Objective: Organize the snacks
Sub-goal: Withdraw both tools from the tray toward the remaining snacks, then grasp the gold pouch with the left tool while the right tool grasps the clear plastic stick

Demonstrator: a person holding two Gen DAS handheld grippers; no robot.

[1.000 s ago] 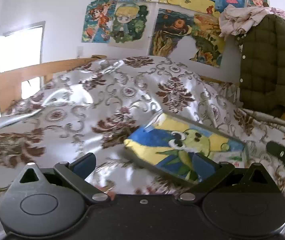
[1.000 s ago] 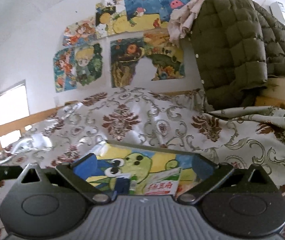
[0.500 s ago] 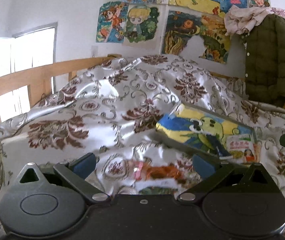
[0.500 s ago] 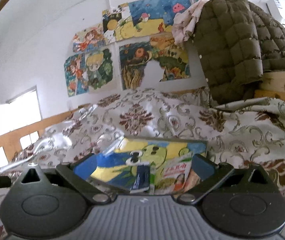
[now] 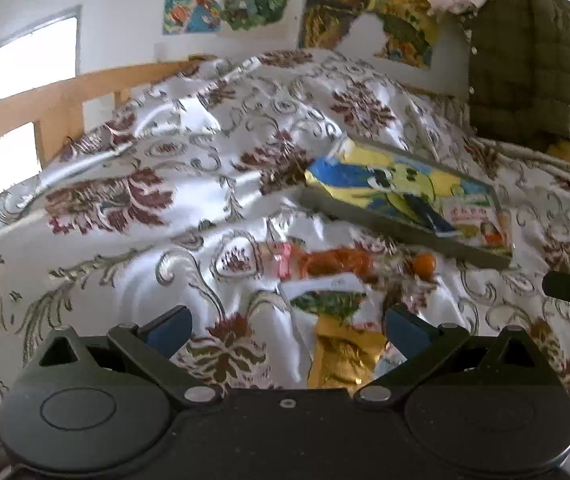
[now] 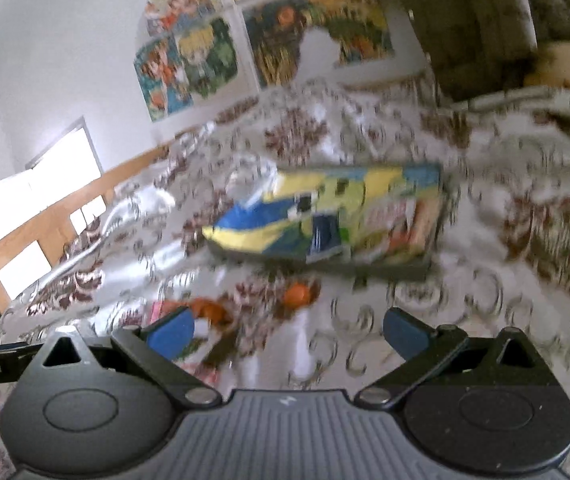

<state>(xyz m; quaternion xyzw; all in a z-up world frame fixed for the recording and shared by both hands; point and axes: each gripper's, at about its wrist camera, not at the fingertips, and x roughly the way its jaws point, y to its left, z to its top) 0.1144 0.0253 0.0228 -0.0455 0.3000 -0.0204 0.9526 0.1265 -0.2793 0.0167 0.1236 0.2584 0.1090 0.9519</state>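
Both cameras have pulled back from the tray (image 5: 385, 222) since a moment ago, so loose snacks on the bedspread (image 5: 133, 200) in front of it now show. That tray, shallow with a cartoon frog printed inside, lies tilted on the floral cover and holds a dark blue packet (image 5: 431, 216) and a red-and-white packet (image 5: 475, 220) at its right end. Just in front of the tray's near wall lie an orange snack bag (image 5: 325, 262) and a small round orange piece (image 5: 424, 264). Nearer the camera than these lies a gold foil packet (image 5: 343, 356), between the fingertips of the left gripper (image 5: 285, 326), whose fingers are spread wide and hold nothing. Right gripper (image 6: 287, 328), seen through motion blur, also has its fingers wide apart and empty, hovering short of the tray. An olive quilted jacket (image 5: 525, 68) hangs behind the tray.
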